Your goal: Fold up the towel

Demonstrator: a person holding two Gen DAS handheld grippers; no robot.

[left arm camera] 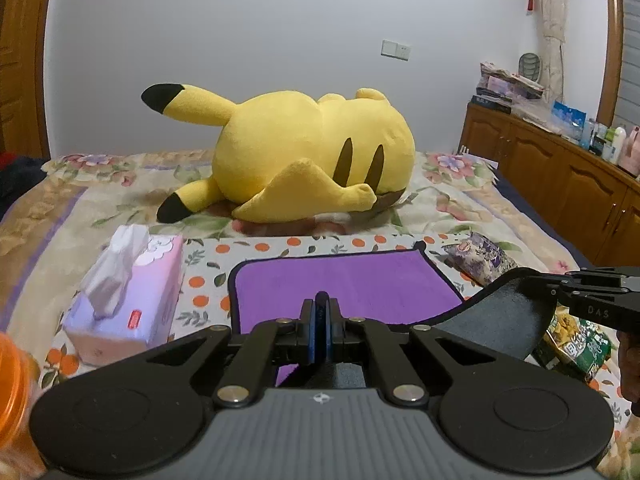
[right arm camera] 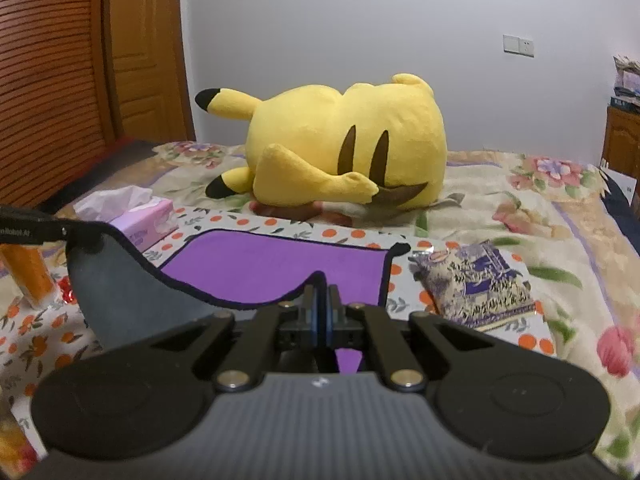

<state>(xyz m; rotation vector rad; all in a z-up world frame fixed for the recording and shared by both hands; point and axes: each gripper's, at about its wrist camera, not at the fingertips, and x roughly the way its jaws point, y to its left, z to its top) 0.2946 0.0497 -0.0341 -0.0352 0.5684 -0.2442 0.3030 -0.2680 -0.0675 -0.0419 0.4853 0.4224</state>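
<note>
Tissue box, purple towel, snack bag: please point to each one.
tissue box (left arm camera: pixel 132 312), left wrist view, its top face.
purple towel (right arm camera: pixel 272 264), right wrist view, its flat purple middle.
snack bag (right arm camera: pixel 476 284), right wrist view, its printed front.

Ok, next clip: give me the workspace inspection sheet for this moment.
Surface: bed with floral cover and orange-dotted sheet.
Job's things: purple towel, near edge lifted, grey underside showing.
Clutter: tissue box, yellow plush, purple snack bag, green snack bag, orange container.
Grippers: left gripper and right gripper both shut on the towel's near edge.
Cables: nothing seen.
Surroundings: white wall, wooden door, cluttered wooden cabinet.
</note>
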